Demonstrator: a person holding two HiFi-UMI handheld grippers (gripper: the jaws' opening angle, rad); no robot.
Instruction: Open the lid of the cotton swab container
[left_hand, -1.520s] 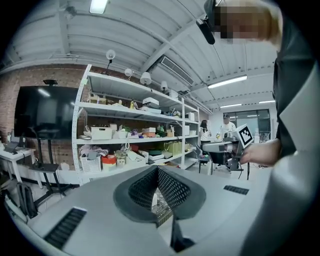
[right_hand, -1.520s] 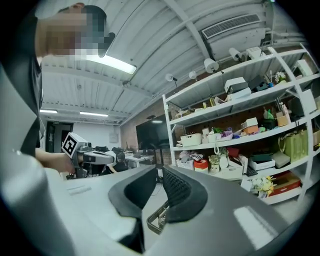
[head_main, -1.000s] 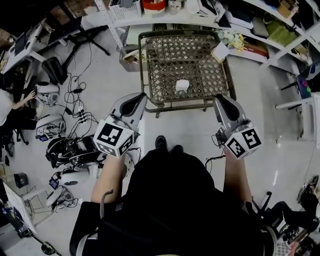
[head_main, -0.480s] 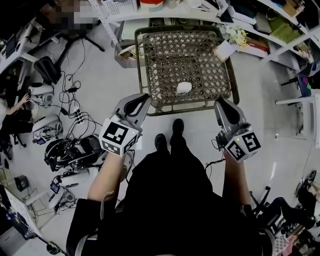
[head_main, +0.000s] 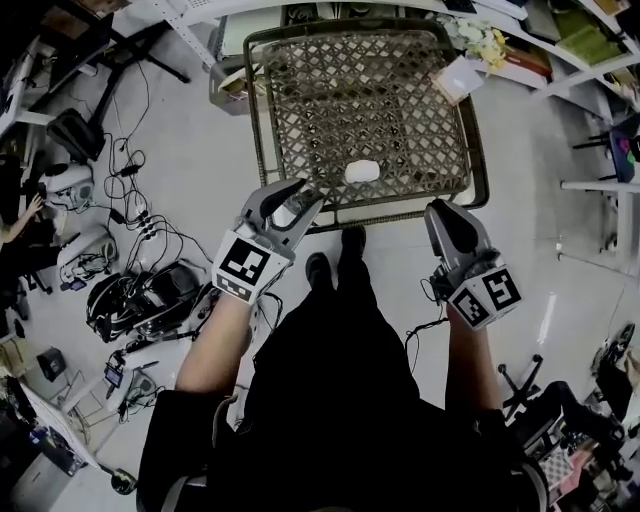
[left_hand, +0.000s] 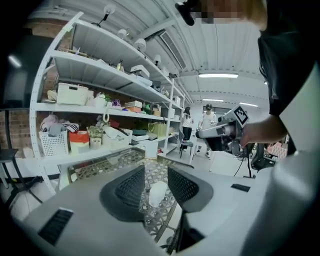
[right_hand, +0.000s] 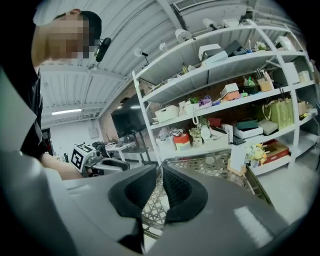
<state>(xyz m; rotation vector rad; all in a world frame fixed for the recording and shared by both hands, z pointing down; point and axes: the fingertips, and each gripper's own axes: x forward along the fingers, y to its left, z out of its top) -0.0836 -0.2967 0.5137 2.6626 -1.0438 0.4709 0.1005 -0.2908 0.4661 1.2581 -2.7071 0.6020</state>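
Note:
The cotton swab container (head_main: 362, 172) is a small white tub with its lid down, near the front edge of the wicker table (head_main: 262, 120). My left gripper (head_main: 297, 193) hovers at the table's front left, short of the tub. Its jaws have just been opening, and nothing is between them. In the left gripper view the container (left_hand: 157, 194) shows through the gap of the left gripper (left_hand: 156, 170), farther off. My right gripper (head_main: 443, 212) hangs at the front right, its jaws only narrowly apart and empty. The right gripper (right_hand: 160, 170) points over the table (right_hand: 220, 165).
Shelving (left_hand: 100, 107) loaded with boxes and baskets stands behind the table. A card and flowers (head_main: 462, 78) sit at its far right corner. Cables and equipment (head_main: 130, 290) litter the floor at left. The person's shoes (head_main: 335, 262) are just under the front rim.
Both grippers have come down and forward to the table's front edge. The left jaws went from shut to open. The right jaws look the same.

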